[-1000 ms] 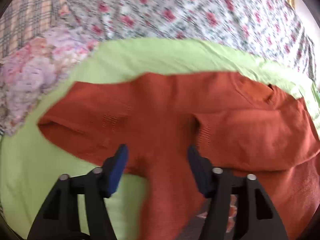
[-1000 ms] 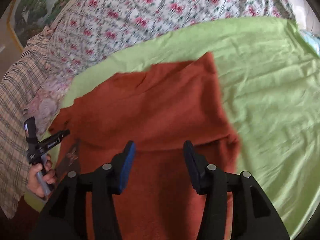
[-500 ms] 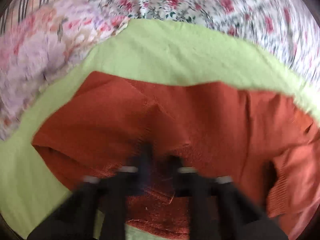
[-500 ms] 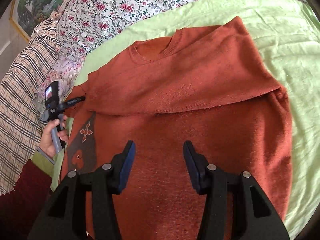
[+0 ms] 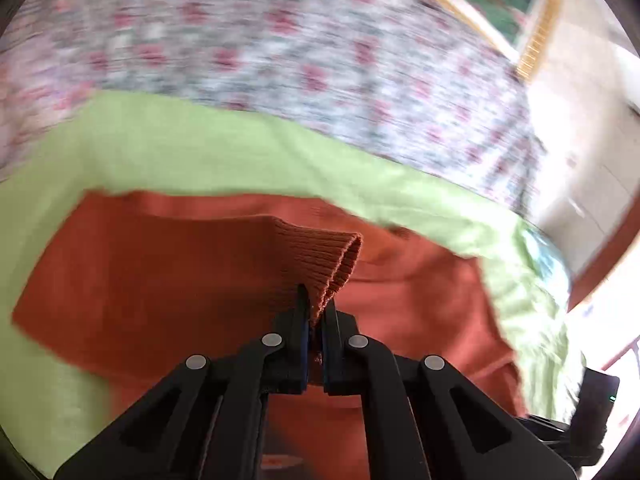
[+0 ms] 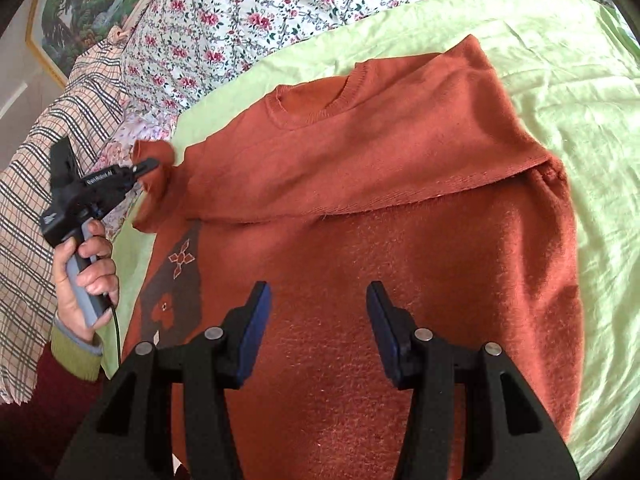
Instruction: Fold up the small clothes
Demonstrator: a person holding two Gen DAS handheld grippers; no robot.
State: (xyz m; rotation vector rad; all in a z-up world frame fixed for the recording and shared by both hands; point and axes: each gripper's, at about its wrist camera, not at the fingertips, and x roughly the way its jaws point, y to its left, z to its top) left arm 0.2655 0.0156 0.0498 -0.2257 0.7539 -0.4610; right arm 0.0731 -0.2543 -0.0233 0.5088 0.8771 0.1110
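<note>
An orange knit sweater (image 6: 400, 208) lies on a light green sheet (image 6: 580, 100), its right sleeve folded across the chest below the neckline. My left gripper (image 5: 316, 316) is shut on the ribbed cuff (image 5: 324, 264) of the other sleeve and holds it lifted; in the right wrist view the left gripper (image 6: 140, 168) is at the sweater's left edge with the cuff (image 6: 154, 176) in it. My right gripper (image 6: 318, 320) is open and empty above the sweater's lower body.
A floral bedspread (image 6: 248, 12) lies behind the green sheet, and a plaid cloth (image 6: 36, 184) lies at the left. A framed picture (image 6: 76, 12) stands at the far left. A dark patterned patch (image 6: 172, 292) shows on the sweater's left side.
My left gripper has shut on the sleeve cuff and lifted it, swinging to the right. My right gripper stayed open and drew back above the sweater.
</note>
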